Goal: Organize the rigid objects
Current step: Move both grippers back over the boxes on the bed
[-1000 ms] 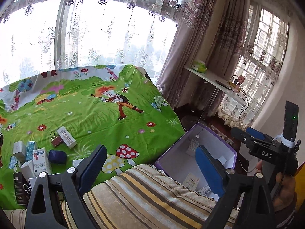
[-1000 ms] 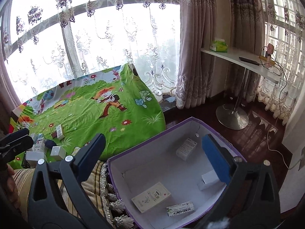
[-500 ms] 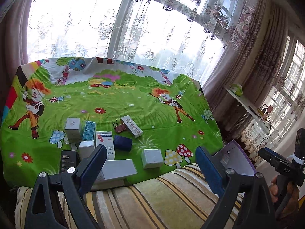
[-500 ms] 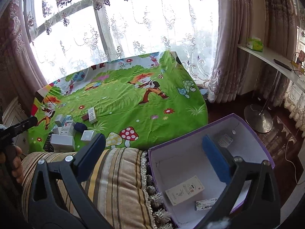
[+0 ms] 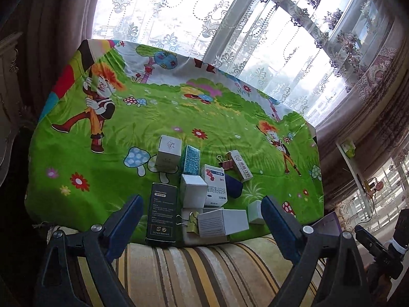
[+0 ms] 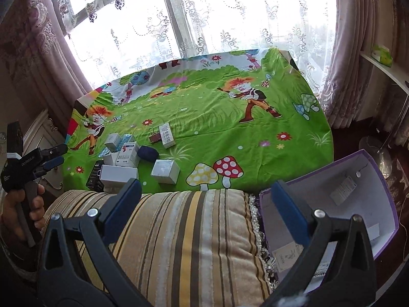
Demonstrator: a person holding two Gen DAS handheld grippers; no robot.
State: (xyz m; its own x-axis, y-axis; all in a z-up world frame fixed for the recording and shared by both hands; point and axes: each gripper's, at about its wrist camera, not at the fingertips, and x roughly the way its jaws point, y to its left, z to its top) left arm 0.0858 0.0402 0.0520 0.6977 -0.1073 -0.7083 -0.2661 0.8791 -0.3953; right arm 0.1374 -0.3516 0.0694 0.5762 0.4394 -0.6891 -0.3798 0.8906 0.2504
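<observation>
Several small boxes sit in a cluster on the green cartoon cloth [image 5: 153, 128]: a black box [image 5: 162, 215], a long white box [image 5: 222, 222], a red-and-white medicine box [image 5: 216, 185], a teal box [image 5: 191, 163] and a dark blue pouch [image 5: 234, 186]. My left gripper [image 5: 200, 226] is open and empty, just in front of the cluster. My right gripper [image 6: 204, 204] is open and empty above the striped cushion [image 6: 184, 235]. The purple storage box [image 6: 378, 179] stands to its right with a few flat boxes inside. The cluster also shows in the right wrist view [image 6: 127, 158].
A binder clip [image 5: 225, 162] and a long white box [image 5: 241, 165] lie behind the cluster. A small white cube [image 6: 165, 171] sits alone near the cushion. Lace curtains and a window stand behind the table. A white shelf [image 6: 383, 64] is at the right.
My left gripper has swung left from the purple box to face the cluster of boxes. My right gripper has also turned left, away from the purple box. Both stayed open.
</observation>
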